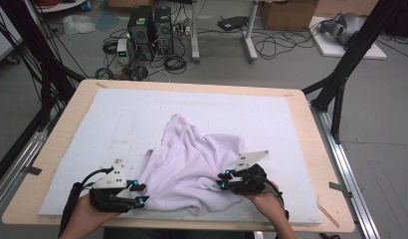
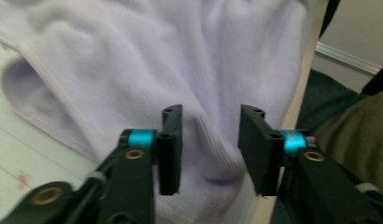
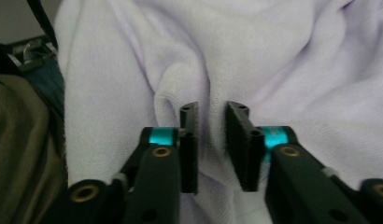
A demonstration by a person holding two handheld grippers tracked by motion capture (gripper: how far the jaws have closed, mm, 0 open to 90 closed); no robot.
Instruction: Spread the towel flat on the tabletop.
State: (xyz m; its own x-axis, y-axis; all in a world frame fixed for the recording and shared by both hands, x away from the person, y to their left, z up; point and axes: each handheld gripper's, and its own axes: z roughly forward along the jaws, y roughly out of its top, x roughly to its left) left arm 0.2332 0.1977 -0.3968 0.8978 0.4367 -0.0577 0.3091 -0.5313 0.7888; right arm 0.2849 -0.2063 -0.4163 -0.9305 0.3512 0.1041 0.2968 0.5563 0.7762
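Now both grippers' fingers straddle folds of the lilac cloth (image 1: 192,159): left (image 2: 209,149) wide, right (image 3: 212,144) narrower.

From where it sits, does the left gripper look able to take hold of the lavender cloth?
Probably yes. The left gripper is open with a ridge of the lavender cloth already between its jaws, and nothing lies in between.

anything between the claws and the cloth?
Nothing visible. The left claw stands open with a fold of the cloth bulging between its jaws. The right claw has its jaws narrowly apart with a ridge of cloth between them; whether they pinch it, I cannot tell. No other object lies on the cloth near either.
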